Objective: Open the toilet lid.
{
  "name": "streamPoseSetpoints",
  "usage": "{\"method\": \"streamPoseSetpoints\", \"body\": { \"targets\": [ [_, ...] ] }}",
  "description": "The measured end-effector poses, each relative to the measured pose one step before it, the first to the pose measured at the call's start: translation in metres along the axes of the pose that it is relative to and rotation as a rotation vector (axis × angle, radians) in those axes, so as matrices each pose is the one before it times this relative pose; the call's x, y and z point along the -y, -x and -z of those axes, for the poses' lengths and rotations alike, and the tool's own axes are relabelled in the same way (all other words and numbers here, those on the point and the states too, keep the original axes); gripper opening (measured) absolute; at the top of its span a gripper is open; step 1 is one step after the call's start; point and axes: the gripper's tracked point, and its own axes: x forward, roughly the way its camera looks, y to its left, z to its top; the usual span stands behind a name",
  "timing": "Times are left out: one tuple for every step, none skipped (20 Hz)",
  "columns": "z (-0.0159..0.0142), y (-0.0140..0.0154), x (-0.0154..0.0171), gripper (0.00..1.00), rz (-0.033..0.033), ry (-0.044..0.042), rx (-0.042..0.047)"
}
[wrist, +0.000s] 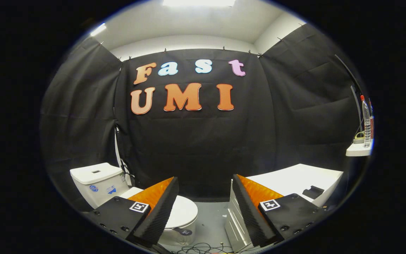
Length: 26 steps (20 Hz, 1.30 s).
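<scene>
Gripper [204, 190] jaws wide, holding nothing — toilet [99, 181] ahead-left, lid [183, 211] closed, partly behind one finger.

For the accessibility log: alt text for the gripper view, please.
A white toilet with its lid down stands on the floor beyond the gripper's open fingers, partly behind one finger. A white table sits beyond the other finger, and a bottle stands on a small shelf.
</scene>
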Motion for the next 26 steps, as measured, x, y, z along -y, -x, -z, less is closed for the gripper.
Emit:
{"method": "streamPoseSetpoints", "body": {
  "targets": [
    [0.00078, 0.00109, 0.00074, 0.98, -0.00133, -0.00173, -0.00098],
    [0.00067, -0.00033, -0.00147, 0.98, -0.00265, -0.00274, -0.00258],
    [0.00128, 0.00051, -0.00075, 0.98, -0.00309, -0.00222, -0.00485],
    [0.00040, -0.00095, -0.00029, 0.99, -0.00044, -0.00054, -0.00183],
    [-0.00109, -0.00105, 0.00143, 0.99, 0.00194, 0.00074, 0.00029],
    [-0.00070, 0.00149, 0.00130, 0.98, 0.00289, -0.00011, 0.00349],
    [-0.00056, 0.00036, 0.00066, 0.98, 0.00272, 0.00048, 0.00169],
    [-0.00054, -0.00004, 0.00067, 0.98, 0.00141, -0.00024, 0.00136],
    [0.00029, -0.00080, -0.00081, 0.98, -0.00099, -0.00082, -0.00112],
    [0.00196, -0.00108, -0.00161, 0.98, -0.00348, -0.00080, -0.00502],
    [0.00097, -0.00104, -0.00250, 0.98, -0.00394, -0.00043, -0.00544],
    [0.00095, 0.00077, 0.00022, 0.98, -0.00314, -0.00101, -0.00261],
    [-0.00200, 0.00273, 0.00109, 0.98, -0.00103, -0.00290, 0.00382],
    [-0.00211, 0.00037, 0.00048, 0.99, 0.00000, -0.00325, 0.00469],
    [-0.00034, 0.00127, 0.00000, 0.99, -0.00046, -0.00283, 0.00128],
    [-0.00043, -0.00029, 0.00024, 0.99, -0.00064, -0.00278, -0.00006],
    [-0.00066, -0.00145, -0.00003, 0.99, 0.00015, -0.00270, -0.00034],
    [0.00024, -0.00038, 0.00019, 0.99, 0.00018, -0.00283, -0.00030],
    [0.00030, 0.00103, 0.00097, 0.98, 0.00019, -0.00243, 0.00033],
    [0.00020, -0.00026, -0.00032, 0.98, -0.00078, -0.00237, -0.00058],
    [-0.00018, -0.00185, -0.00078, 0.98, -0.00224, -0.00270, -0.00174],
    [0.00089, -0.00030, -0.00015, 0.99, -0.00233, -0.00223, -0.00266],
    [0.00107, 0.00100, -0.00031, 0.99, -0.00175, -0.00091, -0.00206],
    [0.00039, 0.00128, -0.00018, 0.99, -0.00106, -0.00026, 0.00096],
    [-0.00167, 0.00147, 0.00038, 0.99, 0.00055, 0.00205, 0.00236],
    [-0.00102, -0.00091, -0.00099, 0.99, 0.00057, 0.00275, 0.00256]
  ]
}}
